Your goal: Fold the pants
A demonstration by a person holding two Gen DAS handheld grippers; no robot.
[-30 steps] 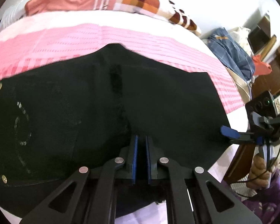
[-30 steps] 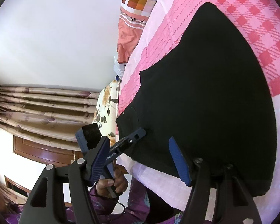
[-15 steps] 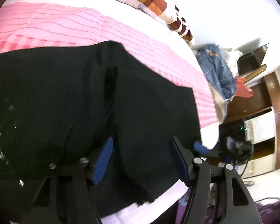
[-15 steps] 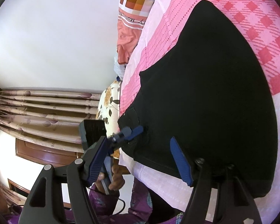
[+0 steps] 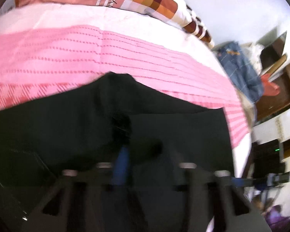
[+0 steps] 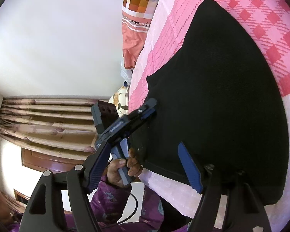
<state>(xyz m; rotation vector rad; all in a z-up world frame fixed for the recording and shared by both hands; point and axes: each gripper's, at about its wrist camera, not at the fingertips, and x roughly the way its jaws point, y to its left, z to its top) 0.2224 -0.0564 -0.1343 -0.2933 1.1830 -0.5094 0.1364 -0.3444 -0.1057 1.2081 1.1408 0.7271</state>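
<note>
Half a second ago the left gripper (image 6: 151, 108) stood spread over the black pants (image 6: 222, 96); now its jaws are closing on the dark cloth at the near edge of the bed (image 6: 257, 19), with fabric seemingly between them, though its own view is too blurred to confirm a pinch. Nearest in the right wrist view, the right gripper (image 6: 145, 166) is opening slightly, its pads wide apart and bare, the near hem just beyond its right pad. The pants lie flat on the pink checked bedspread, running away from both grippers toward the patterned pillow (image 6: 139, 2) at the far edge. The left gripper is probably nearer the cloth, so the fold likely starts there.
</note>
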